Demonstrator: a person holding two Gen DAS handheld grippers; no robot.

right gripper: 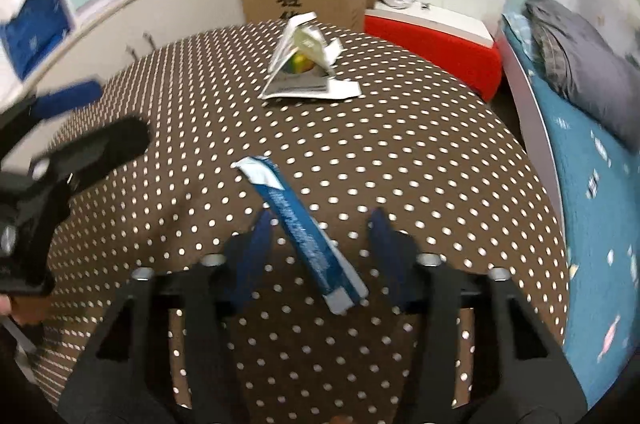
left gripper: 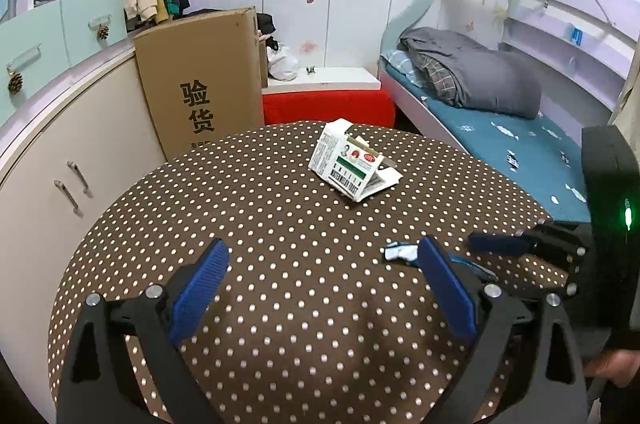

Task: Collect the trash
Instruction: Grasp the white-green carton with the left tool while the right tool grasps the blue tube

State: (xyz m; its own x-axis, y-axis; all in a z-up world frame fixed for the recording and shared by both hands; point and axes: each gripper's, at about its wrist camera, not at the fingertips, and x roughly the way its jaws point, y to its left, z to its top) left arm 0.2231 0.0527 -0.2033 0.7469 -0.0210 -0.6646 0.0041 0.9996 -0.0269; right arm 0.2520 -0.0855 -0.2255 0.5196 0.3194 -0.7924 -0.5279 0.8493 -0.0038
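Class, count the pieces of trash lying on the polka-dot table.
2: a blue wrapper between the right gripper fingers, and a crushed white carton near the table's far edge. None seems hidden.

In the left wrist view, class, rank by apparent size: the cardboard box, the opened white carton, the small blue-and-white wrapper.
1. cardboard box
2. opened white carton
3. blue-and-white wrapper, partly hidden behind the tongs, so its full size is unsure.

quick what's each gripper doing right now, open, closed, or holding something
Left gripper: open, holding nothing.
Right gripper: open around the blue wrapper, pads not pressing it.
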